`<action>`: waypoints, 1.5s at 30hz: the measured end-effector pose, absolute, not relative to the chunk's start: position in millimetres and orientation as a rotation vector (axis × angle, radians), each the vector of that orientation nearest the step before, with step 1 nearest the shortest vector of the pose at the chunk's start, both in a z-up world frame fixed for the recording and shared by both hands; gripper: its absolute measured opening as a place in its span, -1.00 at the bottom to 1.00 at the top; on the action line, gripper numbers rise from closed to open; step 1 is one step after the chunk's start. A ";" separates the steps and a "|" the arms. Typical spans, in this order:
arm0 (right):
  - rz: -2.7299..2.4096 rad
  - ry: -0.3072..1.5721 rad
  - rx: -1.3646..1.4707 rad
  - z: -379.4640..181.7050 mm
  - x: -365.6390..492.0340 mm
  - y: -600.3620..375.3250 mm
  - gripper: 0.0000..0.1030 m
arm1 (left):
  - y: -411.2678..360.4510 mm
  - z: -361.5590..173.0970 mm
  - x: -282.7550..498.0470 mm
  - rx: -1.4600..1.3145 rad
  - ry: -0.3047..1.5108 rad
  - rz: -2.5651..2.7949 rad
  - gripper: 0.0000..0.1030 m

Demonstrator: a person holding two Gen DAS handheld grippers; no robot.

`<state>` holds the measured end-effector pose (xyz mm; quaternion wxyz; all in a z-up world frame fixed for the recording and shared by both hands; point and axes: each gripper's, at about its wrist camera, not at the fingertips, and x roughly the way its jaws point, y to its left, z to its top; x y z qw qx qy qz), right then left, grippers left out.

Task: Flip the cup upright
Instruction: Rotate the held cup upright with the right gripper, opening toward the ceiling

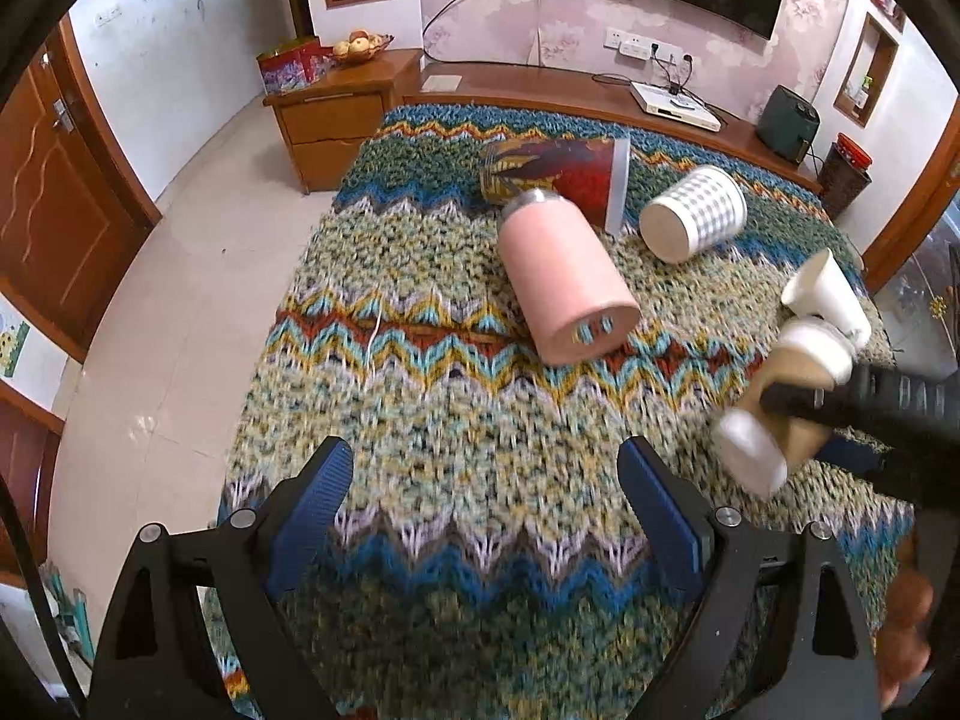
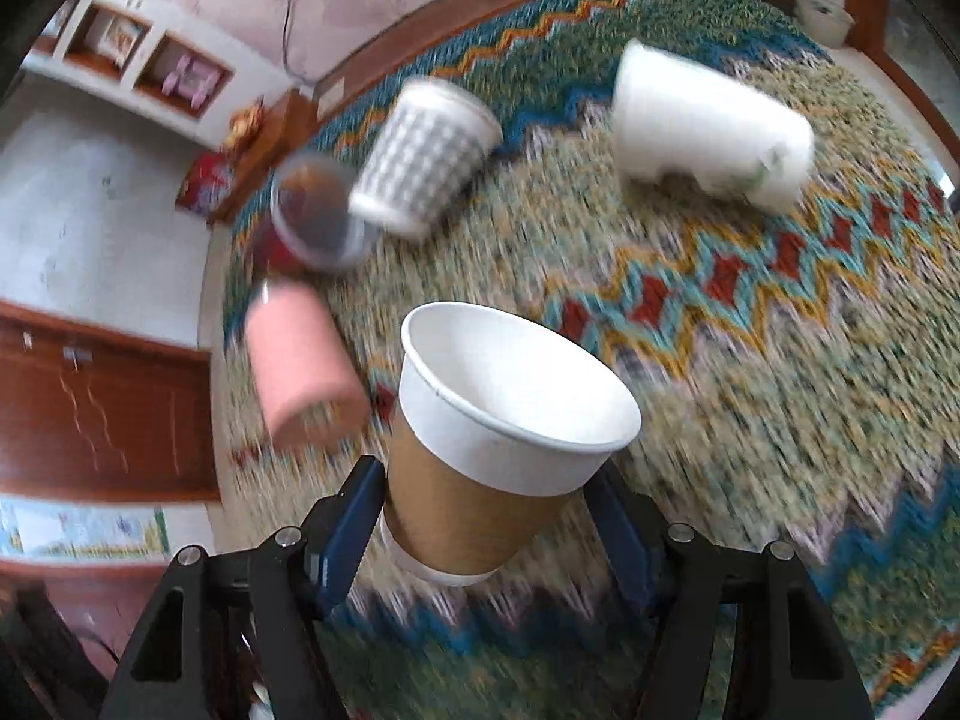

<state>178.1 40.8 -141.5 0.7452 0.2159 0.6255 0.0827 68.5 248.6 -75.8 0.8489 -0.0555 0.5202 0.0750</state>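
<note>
Right wrist: right claw [image 2: 486, 510] grips empty, tilted paper cup [image 2: 504, 432].

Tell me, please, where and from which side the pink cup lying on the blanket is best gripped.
Grip the pink cup across its mid-body, coming from above with the free left hand-held gripper: it lies on its side, so its round wall faces up, its open mouth toward the camera.
</note>
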 end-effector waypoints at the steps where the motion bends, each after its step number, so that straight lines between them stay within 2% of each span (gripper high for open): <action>1: 0.199 1.393 0.449 -142.9 167.6 40.4 0.34 | 247.7 -75.8 63.0 -0.119 1.107 0.151 0.78; 9: 0.356 1.606 0.310 -167.5 105.6 47.9 0.34 | 235.2 -72.2 35.0 -0.106 1.144 0.118 0.78; 16: 0.461 1.669 0.161 -176.7 75.0 65.8 0.35 | 220.5 -70.6 18.7 -0.074 1.150 0.089 0.78; 21: 0.476 1.635 0.048 -179.6 67.5 91.4 0.44 | 210.9 -73.5 11.5 -0.042 1.165 0.073 0.78; 28: 0.507 1.610 0.106 -188.7 54.1 105.7 0.44 | 202.5 -77.4 10.7 -0.048 1.197 0.017 0.78; 40: 0.552 1.565 0.155 -161.0 26.9 65.5 0.44 | 186.9 -82.6 13.7 -0.109 1.277 -0.089 0.80; 45: 0.493 1.462 0.128 -137.9 5.3 35.2 0.44 | 171.9 -87.5 16.8 -0.121 1.310 -0.141 0.80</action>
